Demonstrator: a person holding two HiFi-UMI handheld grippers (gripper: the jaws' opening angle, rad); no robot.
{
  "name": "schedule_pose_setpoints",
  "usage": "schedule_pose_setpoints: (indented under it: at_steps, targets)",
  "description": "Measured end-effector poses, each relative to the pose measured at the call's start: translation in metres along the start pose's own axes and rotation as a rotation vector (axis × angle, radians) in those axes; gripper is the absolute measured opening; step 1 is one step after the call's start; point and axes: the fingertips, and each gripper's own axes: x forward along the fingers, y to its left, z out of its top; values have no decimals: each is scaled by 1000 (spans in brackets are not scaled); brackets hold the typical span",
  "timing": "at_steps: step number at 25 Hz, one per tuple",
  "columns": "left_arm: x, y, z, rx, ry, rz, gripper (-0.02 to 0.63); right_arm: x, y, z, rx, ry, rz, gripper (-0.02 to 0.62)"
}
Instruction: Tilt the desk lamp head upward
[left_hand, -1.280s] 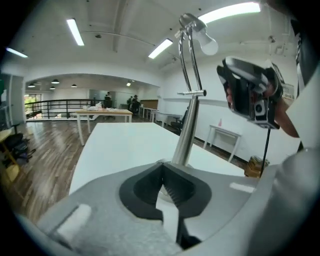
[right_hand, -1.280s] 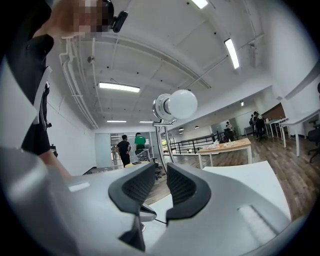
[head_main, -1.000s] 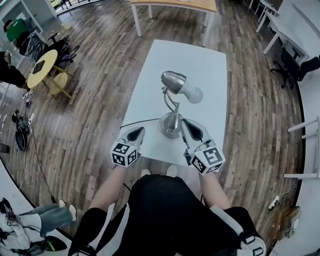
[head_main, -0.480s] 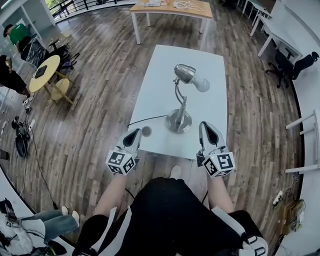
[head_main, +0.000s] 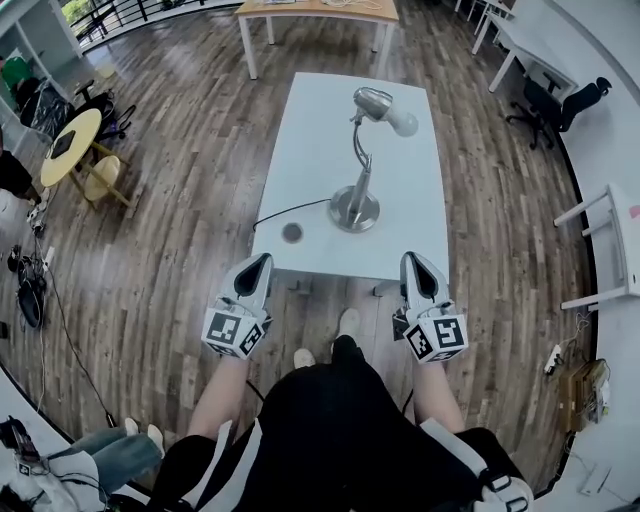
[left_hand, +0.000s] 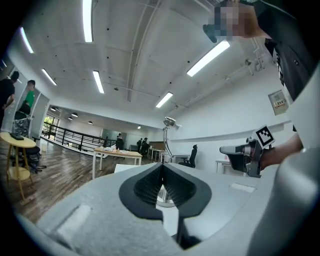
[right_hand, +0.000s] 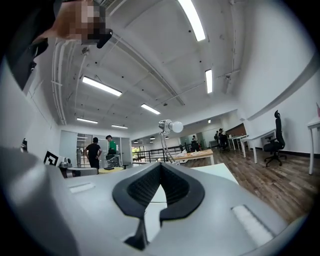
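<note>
Jaws of left gripper (head_main: 261, 262) & right gripper (head_main: 414, 264) both shut, empty, off the table's (head_main: 305, 150) near edge, well apart from lamp (head_main: 357, 195) mid-table; head (head_main: 372, 100) looks abt level, so can't tell if tilt's done or not begun.

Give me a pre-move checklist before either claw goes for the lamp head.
1. Left claw empty: ok, shut on nothing.
2. Right claw empty: ok, shut on nothing.
3. Claws opened for a grip: not ok, both are shut.
4. Silver desk lamp upright on the white rectangular table: ok.
5. Claws at the lamp head: not ok, both hang short of the table's near edge.
6. Black cord slack enough for the tilt: cannot tell.
</note>
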Motion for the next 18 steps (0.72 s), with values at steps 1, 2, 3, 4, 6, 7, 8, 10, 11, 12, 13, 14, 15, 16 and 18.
schedule_pose_setpoints:
  at_steps: [1, 2, 3, 4, 6, 7, 8, 10, 11, 12, 13, 14, 15, 16, 18]
  targets:
    - [-5, -3, 1, 7, -4, -4, 0, -8, 2, -4, 3, 9, -13, 5]
    - [-11, -6, 0, 22, -2, -7, 0, -15, 3, -8, 4, 19, -23, 5]
    - [-15, -9, -1, 37, 1, -11, 0, -21, 5, -10, 3, 30, -33, 5]
    - [-20, -12, -1, 44, 2, -15, 0, -25, 7, -12, 1, 38, -42, 5]
    - [-26, -15, -2, 31, -6, -18, 0, -30, 8, -10, -1, 37, -51, 5]
    - [-28, -16, -1, 21, -11, -15, 0, -31, 7, -8, 0, 32, -51, 5]
    - [-30, -17, 0, 12, -16, -9, 0, -32, 5, -7, -2, 28, -49, 5]
    - [-30, -20, 1, 3, -25, 0, 0, -32, -1, -4, -12, 20, -43, 5]
    - [-29, -21, 2, 2, -29, 4, 0, -32, -3, -3, -15, 16, -39, 5]
    - [-29, -22, 3, 1, -33, 10, 0, -31, -5, -2, -16, 14, -35, 5]
    - [-29, -23, 5, -3, -40, 18, 0, -31, -7, -1, -16, 14, -30, 4]
    - [-29, -25, 7, -9, -51, 27, 0, -30, -9, 1, -19, 14, -23, 3]
    - [-28, -27, 12, -13, -64, 35, 0, -29, -11, 5, -26, 10, -12, 3]
    - [-27, -30, 17, -13, -77, 42, 0, -28, -12, 9, -33, 4, -1, 4]
    - [-24, -33, 26, -10, -93, 61, 0, -25, -17, 16, -33, -9, 17, 3]
